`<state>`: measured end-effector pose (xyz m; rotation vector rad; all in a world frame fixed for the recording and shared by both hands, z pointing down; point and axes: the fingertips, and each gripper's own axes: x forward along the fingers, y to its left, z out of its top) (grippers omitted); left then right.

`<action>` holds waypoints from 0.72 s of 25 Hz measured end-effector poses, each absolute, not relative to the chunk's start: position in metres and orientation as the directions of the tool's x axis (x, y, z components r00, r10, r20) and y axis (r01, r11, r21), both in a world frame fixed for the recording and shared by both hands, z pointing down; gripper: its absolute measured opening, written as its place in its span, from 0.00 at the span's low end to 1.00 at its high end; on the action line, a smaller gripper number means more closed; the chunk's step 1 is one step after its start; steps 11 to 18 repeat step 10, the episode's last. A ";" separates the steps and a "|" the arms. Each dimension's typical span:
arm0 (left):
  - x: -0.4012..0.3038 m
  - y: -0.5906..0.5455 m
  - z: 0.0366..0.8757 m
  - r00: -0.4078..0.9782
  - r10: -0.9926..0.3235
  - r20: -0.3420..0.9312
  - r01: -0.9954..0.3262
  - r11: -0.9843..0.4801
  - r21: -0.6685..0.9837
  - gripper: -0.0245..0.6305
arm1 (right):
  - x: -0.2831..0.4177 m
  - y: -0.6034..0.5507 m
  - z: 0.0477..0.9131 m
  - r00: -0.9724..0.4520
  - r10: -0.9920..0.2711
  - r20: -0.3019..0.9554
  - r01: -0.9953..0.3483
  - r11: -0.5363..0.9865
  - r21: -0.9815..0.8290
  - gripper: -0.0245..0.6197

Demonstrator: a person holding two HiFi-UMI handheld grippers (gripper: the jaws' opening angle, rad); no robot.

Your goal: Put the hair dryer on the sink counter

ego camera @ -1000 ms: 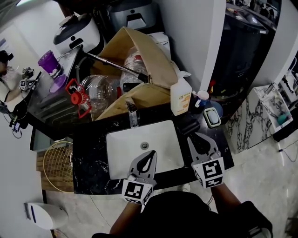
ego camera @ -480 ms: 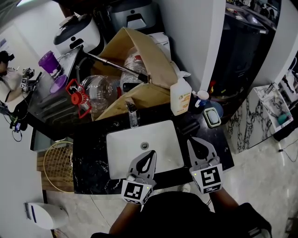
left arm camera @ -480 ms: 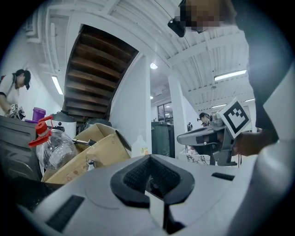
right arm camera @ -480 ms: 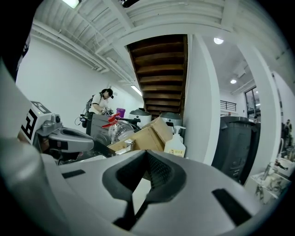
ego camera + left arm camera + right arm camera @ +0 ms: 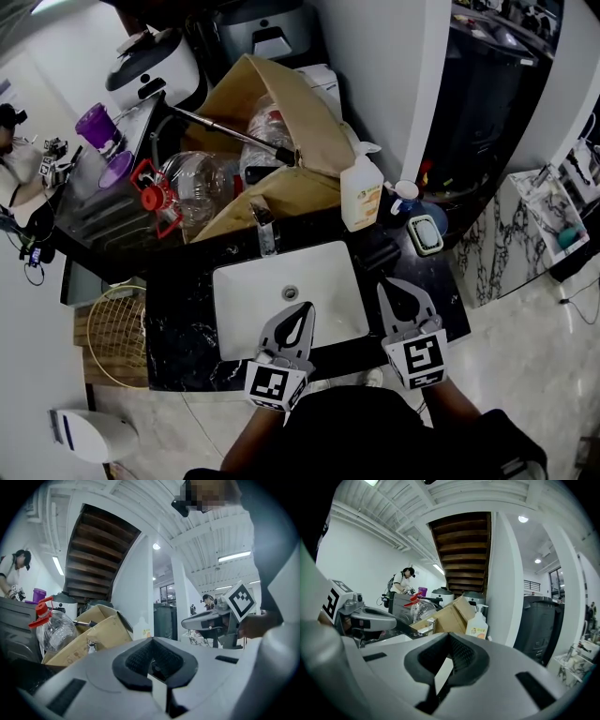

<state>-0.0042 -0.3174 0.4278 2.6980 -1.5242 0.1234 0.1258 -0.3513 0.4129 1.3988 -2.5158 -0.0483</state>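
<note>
R claw (image 5: 399, 287): jaws pressing together, nothing btwn them. Its own view is showing the pads meeting, w/ only the pale basin behind. It's hovering over the front right part of the surface (image 5: 183, 323), just right of the basin (image 5: 258, 314).

L claw (image 5: 304, 315): also clenched on nothing, hanging over the basin's front rim and pointing away from the person. The two claws are sitting side by side, apart, not touching anything.

Just beyond the R claw tip a dark glossy shape is lying on the black stone, right of the basin. I'm reading this as the hair dryer (image 5: 382, 253), but it's black on black: outline unclear, no cord showing. It isn't touching either claw.

Further out:
- the tap (image 5: 265, 230) is standing behind the basin
- a soap bottle (image 5: 361, 195) is standing upright at the back
- a small dish (image 5: 427, 234) is sitting to the bottle's right
- a cardboard box (image 5: 281, 103) and a big plastic jug (image 5: 192, 187) are crowding the back left
- a wicker basket (image 5: 117, 328) is sitting lower down, left of the surface

Progress, as judged: the dryer appears to be resting on the surface already and the R claw is free of it, so the placing looks done. What's left is prob. only drawing both claws back. If the dark shape isn't the dryer, I'm not finding it in any view and the task is still open.
</note>
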 end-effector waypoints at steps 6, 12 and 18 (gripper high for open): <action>-0.004 -0.316 0.423 0.512 -0.856 0.069 -0.857 -0.514 -0.014 0.03 | 0.120 -0.350 0.415 -0.513 -0.831 0.216 -0.825 0.547 0.145 0.04; -0.003 -0.314 0.420 0.505 -0.861 0.054 -0.862 -0.507 -0.021 0.03 | 0.120 -0.347 0.420 -0.517 -0.822 0.240 -0.818 0.557 0.144 0.04; -0.003 -0.314 0.420 0.505 -0.861 0.054 -0.862 -0.507 -0.021 0.03 | 0.120 -0.347 0.420 -0.517 -0.822 0.240 -0.818 0.557 0.144 0.04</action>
